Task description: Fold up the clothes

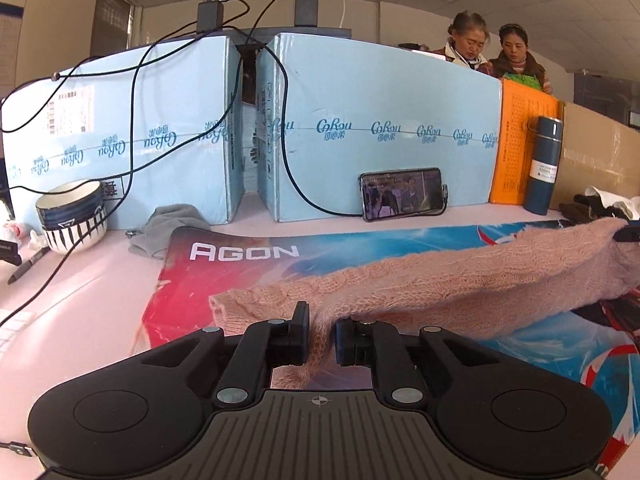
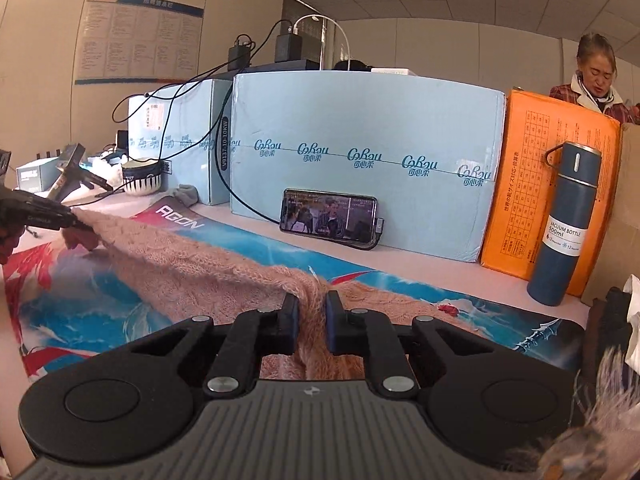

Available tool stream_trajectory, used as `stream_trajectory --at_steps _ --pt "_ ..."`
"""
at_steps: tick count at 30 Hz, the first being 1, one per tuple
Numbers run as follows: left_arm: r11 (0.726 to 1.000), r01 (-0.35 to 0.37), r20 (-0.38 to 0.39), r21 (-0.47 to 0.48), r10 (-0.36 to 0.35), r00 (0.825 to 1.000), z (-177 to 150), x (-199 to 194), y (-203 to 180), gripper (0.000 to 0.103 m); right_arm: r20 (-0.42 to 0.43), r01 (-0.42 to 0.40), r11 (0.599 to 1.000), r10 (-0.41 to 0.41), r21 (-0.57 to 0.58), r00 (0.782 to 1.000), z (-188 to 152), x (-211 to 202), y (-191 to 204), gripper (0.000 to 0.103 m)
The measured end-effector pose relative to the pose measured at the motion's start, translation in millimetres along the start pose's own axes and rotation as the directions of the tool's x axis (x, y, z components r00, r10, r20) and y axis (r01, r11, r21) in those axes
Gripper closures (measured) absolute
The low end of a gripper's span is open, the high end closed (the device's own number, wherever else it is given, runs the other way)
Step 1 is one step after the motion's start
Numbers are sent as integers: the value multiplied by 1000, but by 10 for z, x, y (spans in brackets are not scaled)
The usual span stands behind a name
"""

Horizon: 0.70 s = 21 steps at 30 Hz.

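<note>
A pink knitted sweater (image 1: pixel 420 284) hangs stretched above the colourful AGON desk mat (image 1: pixel 240 256). My left gripper (image 1: pixel 322 332) is shut on one edge of the sweater. My right gripper (image 2: pixel 312 320) is shut on another edge of the sweater (image 2: pixel 192 264). The right gripper shows at the far right of the left wrist view (image 1: pixel 628 235), and the left gripper at the far left of the right wrist view (image 2: pixel 48 216). The fabric spans between the two, lifted off the mat (image 2: pixel 100 304).
Light blue boxes (image 1: pixel 380 132) and an orange box (image 1: pixel 520 148) wall the back. A phone (image 1: pixel 402 194) leans on them beside a dark blue vacuum bottle (image 1: pixel 544 164). Stacked bowls (image 1: pixel 72 216), a grey cloth (image 1: pixel 168 228), a pen (image 1: pixel 28 264) and cables lie left. More clothes (image 1: pixel 600 204) lie right.
</note>
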<state>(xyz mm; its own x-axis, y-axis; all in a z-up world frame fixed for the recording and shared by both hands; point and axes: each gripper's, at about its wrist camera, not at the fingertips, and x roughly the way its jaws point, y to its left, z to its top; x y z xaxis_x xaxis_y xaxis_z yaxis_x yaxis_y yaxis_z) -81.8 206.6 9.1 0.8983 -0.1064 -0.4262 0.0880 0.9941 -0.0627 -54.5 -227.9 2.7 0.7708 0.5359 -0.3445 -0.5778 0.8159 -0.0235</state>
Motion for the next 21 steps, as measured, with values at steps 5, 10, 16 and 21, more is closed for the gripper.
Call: stream_trajectory --at_steps 5,10,16,21 --pt "992 32 -3 -121 -32 999 79 245 162 84 -58 24 996 -19 83 998 94 403 -229 90" --pt "950 49 -22 -308 -59 998 66 457 413 67 -145 62 986 -40 154 989 75 739 -432 82" --pt "857 80 10 -509 -87 996 -2 623 644 52 -169 125 948 -78 292 983 40 875 -626 46" --pt "804 78 10 -589 -90 996 -35 730 725 46 -156 136 923 -85 360 984 -18 764 -695 33"
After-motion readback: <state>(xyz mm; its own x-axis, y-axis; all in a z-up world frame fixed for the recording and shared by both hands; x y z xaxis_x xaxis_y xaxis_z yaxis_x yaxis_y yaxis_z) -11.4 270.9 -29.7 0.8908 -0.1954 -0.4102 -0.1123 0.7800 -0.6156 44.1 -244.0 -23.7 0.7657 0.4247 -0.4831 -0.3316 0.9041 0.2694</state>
